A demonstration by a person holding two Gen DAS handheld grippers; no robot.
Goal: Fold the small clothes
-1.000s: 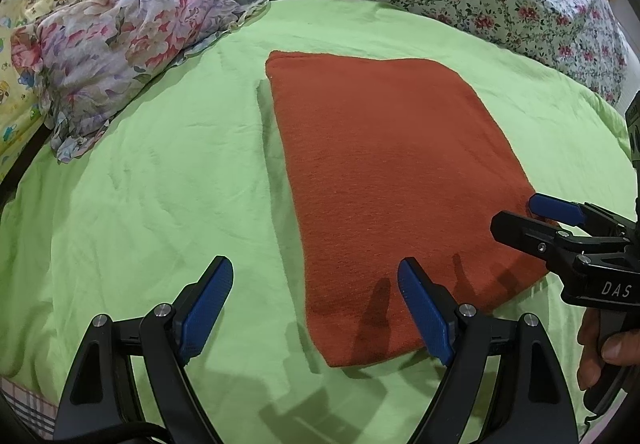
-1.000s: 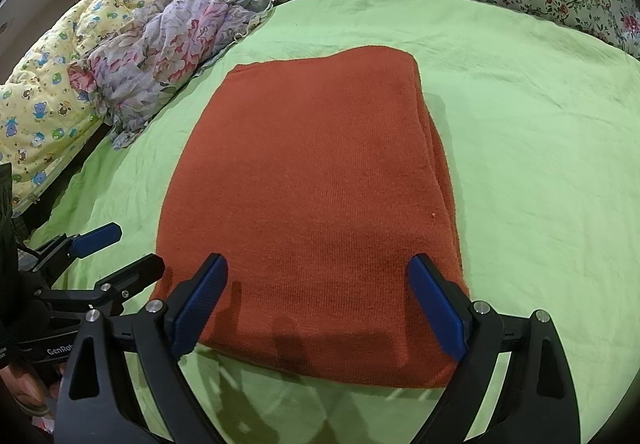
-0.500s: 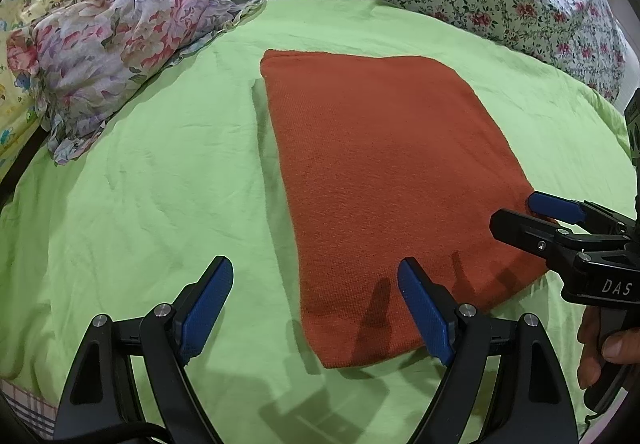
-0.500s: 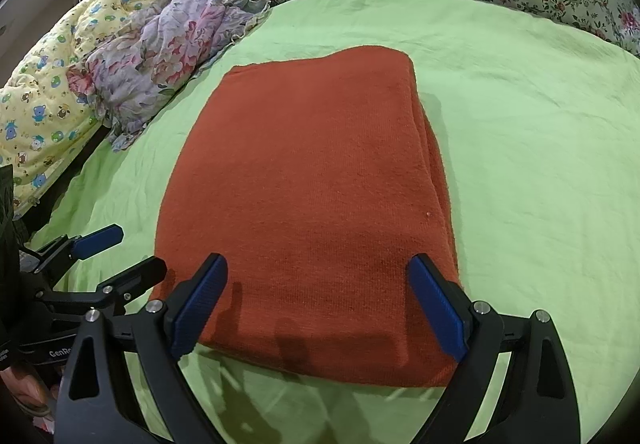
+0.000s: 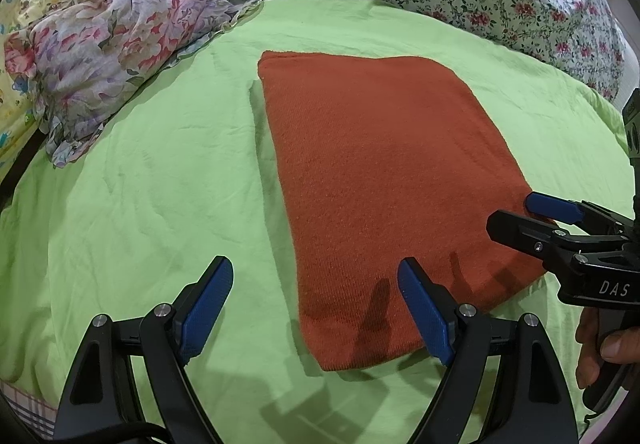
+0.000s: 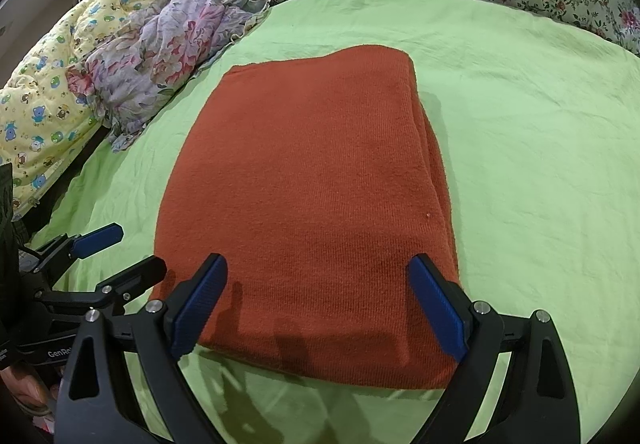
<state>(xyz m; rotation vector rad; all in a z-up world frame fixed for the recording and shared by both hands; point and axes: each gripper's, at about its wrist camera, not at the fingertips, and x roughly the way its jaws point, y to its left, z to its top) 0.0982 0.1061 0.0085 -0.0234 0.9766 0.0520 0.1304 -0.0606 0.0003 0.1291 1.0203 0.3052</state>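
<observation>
Both grippers, left (image 5: pixel 316 308) and right (image 6: pixel 320 308), hang wide open and empty over the near edge of the rust cloth (image 6: pixel 312 196), which lies folded mid-sheet (image 6: pixel 540 124), probably lining up the next fold.

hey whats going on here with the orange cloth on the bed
A person holds a two-finger gripper in each hand over a rust-orange cloth that lies folded into a neat rectangle on a green sheet. The left gripper and the right gripper both hang open above its near edge, neither touching it. A crumpled floral garment sits off to the side, apart from the cloth.
</observation>
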